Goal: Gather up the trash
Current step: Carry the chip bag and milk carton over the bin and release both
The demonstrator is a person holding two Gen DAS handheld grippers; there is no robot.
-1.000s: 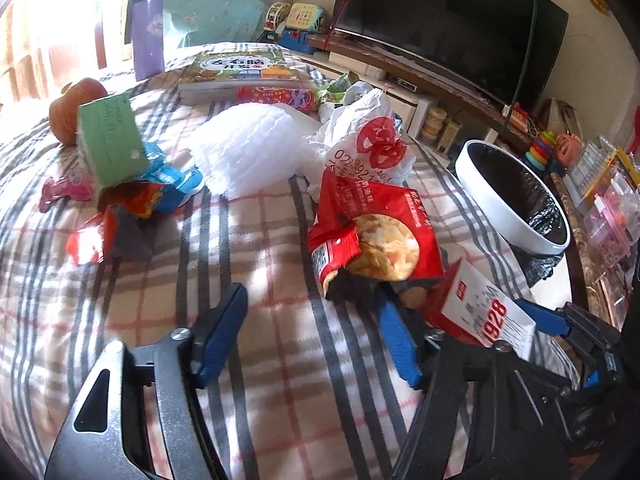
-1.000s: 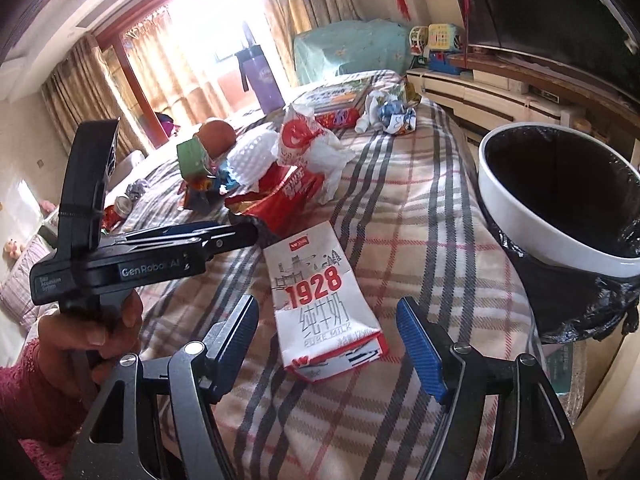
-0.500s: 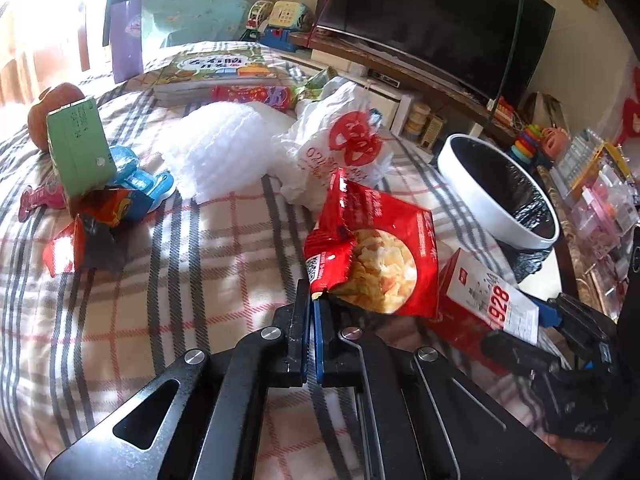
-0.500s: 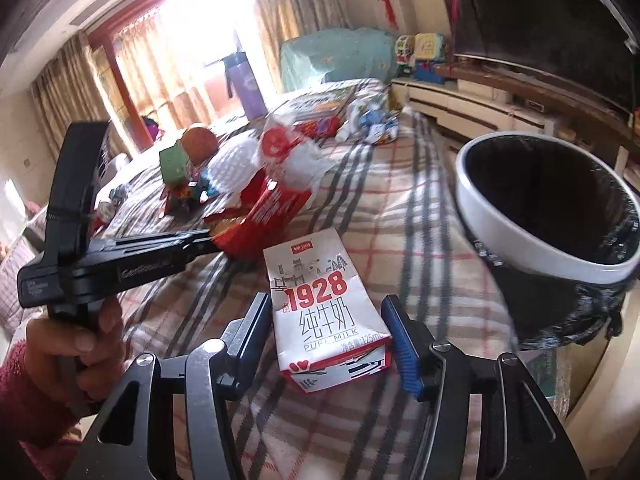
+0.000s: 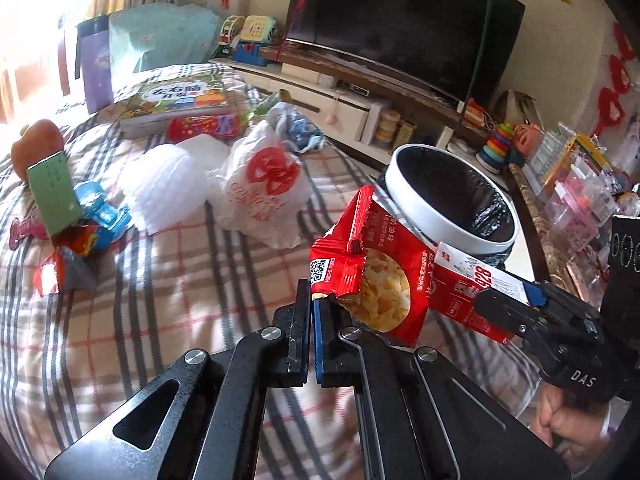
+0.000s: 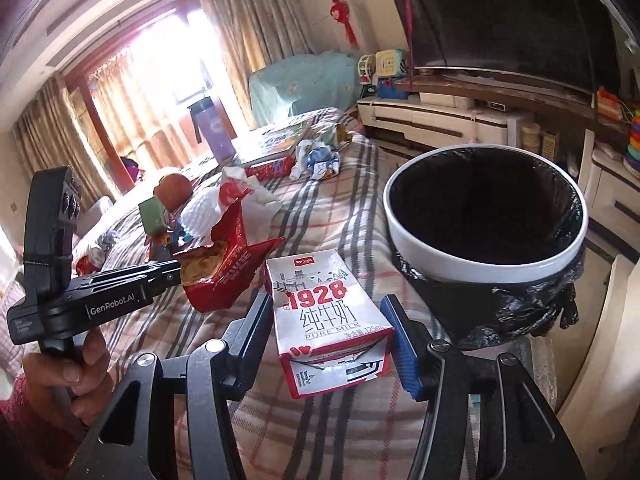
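The left gripper [image 5: 312, 304] is seen with its jaws pressed fully together on a corner of the red snack bag [image 5: 372, 276]; the bag hangs just ahead of the jaws, lifted clear of the bed [image 5: 160, 320]. The right gripper [image 6: 328, 332] has its jaws about half open, clamped on both sides of the milk carton [image 6: 328, 320]; these jaws have just been closing, and the carton sits upright between them, its printed face turned toward the camera.

The bag is judged to be light, thin and crinkly, with a slick foil skin; a pinch on a folded edge or seam, as taken here, is thought safest, since a flat face would slip. The carton is judged to be light and probably empty, its lower end already crushed; it would buckle under hard pressure, so a hold across its flat sides is considered best.

Both grippers are tilted downward over the bed; the left one is carried by a hand [image 6: 76, 376] in a pink sleeve. The bin [image 6: 484, 240], lined with a black bag, stands ahead and to the right of the right jaws.
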